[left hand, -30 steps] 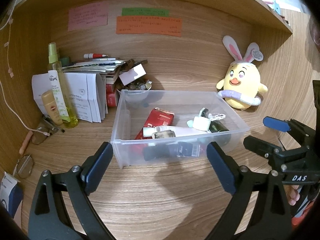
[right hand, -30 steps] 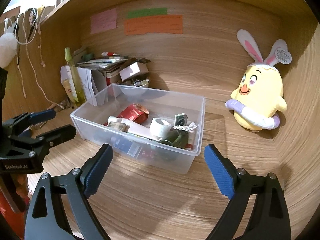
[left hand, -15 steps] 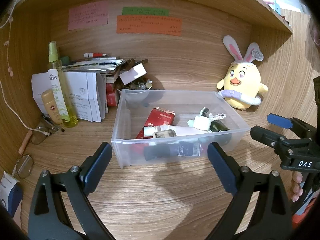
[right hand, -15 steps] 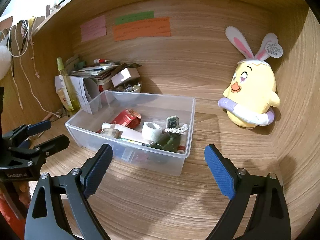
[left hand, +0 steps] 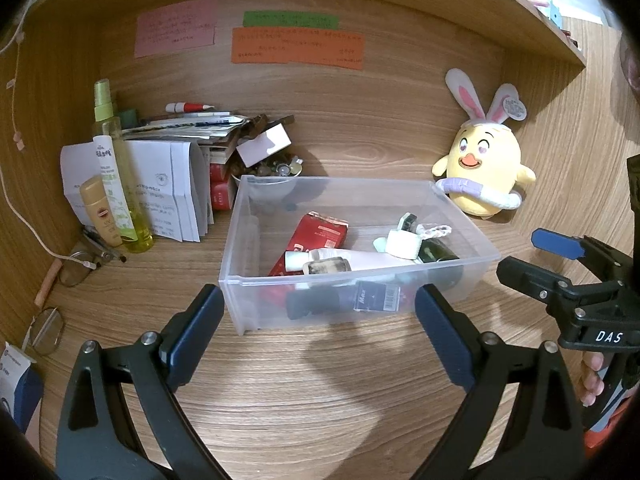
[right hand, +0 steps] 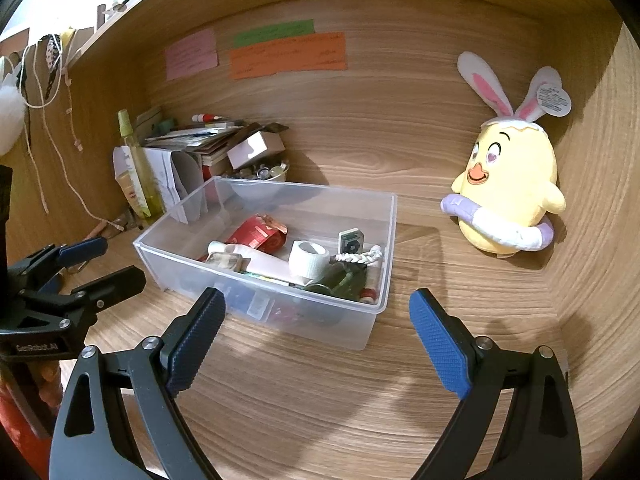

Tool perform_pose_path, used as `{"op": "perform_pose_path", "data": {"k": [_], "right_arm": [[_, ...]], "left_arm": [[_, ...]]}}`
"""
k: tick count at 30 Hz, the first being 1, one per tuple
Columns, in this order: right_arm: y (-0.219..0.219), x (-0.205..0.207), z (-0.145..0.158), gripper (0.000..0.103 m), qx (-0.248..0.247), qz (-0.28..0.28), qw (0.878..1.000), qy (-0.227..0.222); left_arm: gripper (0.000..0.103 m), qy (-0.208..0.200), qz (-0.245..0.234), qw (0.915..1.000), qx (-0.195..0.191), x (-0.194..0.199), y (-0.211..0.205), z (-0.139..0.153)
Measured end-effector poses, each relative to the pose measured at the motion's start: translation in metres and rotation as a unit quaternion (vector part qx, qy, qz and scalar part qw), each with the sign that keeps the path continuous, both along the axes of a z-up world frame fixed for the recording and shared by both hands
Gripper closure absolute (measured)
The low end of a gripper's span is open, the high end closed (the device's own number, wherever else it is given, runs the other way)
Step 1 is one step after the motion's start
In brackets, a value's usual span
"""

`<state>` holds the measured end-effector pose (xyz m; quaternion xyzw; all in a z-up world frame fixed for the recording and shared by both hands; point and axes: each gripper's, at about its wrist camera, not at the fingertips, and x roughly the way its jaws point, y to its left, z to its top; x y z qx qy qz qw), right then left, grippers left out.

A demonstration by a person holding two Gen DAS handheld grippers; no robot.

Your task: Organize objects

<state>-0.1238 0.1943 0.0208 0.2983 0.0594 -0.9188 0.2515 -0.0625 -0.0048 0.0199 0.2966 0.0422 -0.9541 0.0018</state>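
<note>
Both claws, left claw [left hand: 318, 330] and right claw [right hand: 316, 330], hung apart and empty before the clear bin [left hand: 460, 220] of toiletries on the tabletop [left hand: 320, 392]; a careless reach risked shoving the light bin.

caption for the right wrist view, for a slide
Open right tool hovers before a clear bin of small items, plush chick at right.

Wall: we see 3 paper notes [left hand: 297, 45], pink, green, orange.
Right: plush chick [left hand: 485, 172] with bunny ears.
Left: spray bottle [left hand: 116, 172] beside papers [left hand: 168, 188].
</note>
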Motion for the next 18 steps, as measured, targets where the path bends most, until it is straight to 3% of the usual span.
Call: {"op": "perform_pose_path", "data": {"k": [18], "right_arm": [[-0.0055, 0.0007, -0.0026, 0.011, 0.003, 0.011, 1.000, -0.003]], "left_arm": [[0.005, -0.007, -0.002, 1.0000, 0.005, -0.0031, 0.0029, -0.0047]]}}
